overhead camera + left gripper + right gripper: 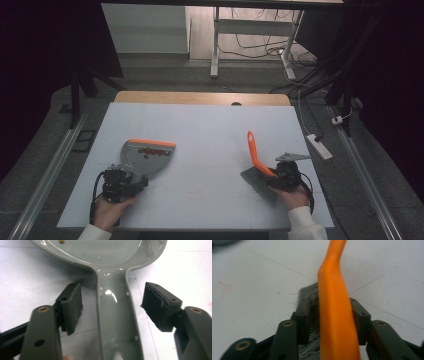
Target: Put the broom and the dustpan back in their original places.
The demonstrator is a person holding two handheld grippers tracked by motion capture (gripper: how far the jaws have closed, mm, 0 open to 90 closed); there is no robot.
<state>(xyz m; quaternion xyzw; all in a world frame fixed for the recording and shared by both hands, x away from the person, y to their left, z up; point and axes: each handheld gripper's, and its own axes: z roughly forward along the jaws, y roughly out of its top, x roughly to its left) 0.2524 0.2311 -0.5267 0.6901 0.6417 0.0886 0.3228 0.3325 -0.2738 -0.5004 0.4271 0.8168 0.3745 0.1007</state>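
Left claw (pixel 112 307) sits spread wide, its jaws either side of the grey dustpan (pixel 145 156) handle, not touching, pan flat on the white desk (pixel 200 130). Right claw (pixel 332 320) is clamped on the orange-handled brush (pixel 257 160), bristles down on the desk's right side.

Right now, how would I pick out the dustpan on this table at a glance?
Start at the white table and look to its near left part, just ahead of the left claw. The dustpan lies flat there, its handle between the open jaws; it is grey with an orange front lip, unlike the orange-handled brush at right.
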